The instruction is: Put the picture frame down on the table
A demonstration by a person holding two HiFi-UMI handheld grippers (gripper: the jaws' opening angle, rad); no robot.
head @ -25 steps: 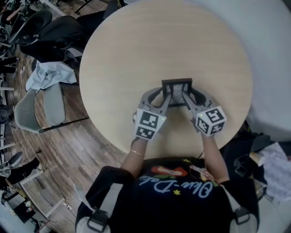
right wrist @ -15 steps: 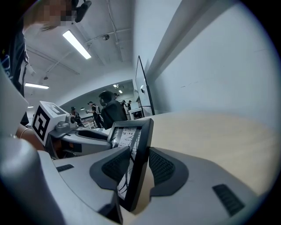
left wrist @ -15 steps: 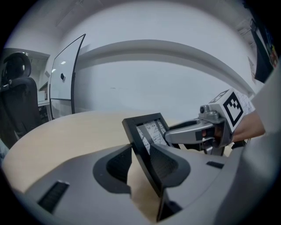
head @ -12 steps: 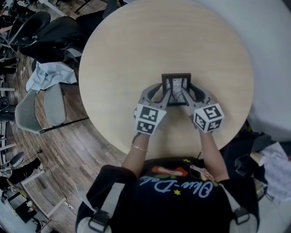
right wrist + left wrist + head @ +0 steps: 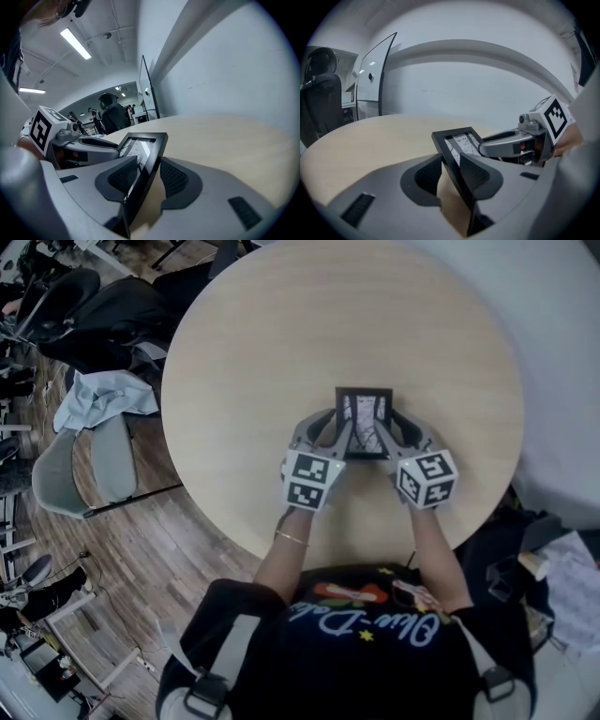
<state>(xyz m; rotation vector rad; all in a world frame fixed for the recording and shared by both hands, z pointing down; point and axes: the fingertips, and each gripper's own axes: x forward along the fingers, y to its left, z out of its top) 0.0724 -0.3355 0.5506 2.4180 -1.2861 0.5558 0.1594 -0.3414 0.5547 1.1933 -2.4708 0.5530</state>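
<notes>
- My right fingers (image 5: 174,178) stood apart and had just been opening. The picture frame (image 5: 140,152) sat between them, its glass side against one pad, with pale wood showing in the gap on the other side.
- My left fingers (image 5: 476,174) were clamped on the frame's opposite edge. It ran slanted across them, and as far as I could judge both pads pressed on it.
- The frame lay at the middle of the head view, on the near half of the desk (image 5: 281,352). It was tilted with its far edge raised. Its near edge was hidden under my fingers, so I could not tell whether it touched the wood.
- I judged this to be the release at the end of the set-down. The next move called for letting the far edge sink flat, loosening the left side too, and drawing both hands back toward me without snagging the frame.
- The desk was round and pale wood.
- At the upper left of the head view stood a black office chair (image 5: 122,310) and a grey chair (image 5: 89,460) with a light cloth (image 5: 98,395) on it, all on a plank floor (image 5: 141,549). A white wall (image 5: 464,89) rose beyond the desk.
</notes>
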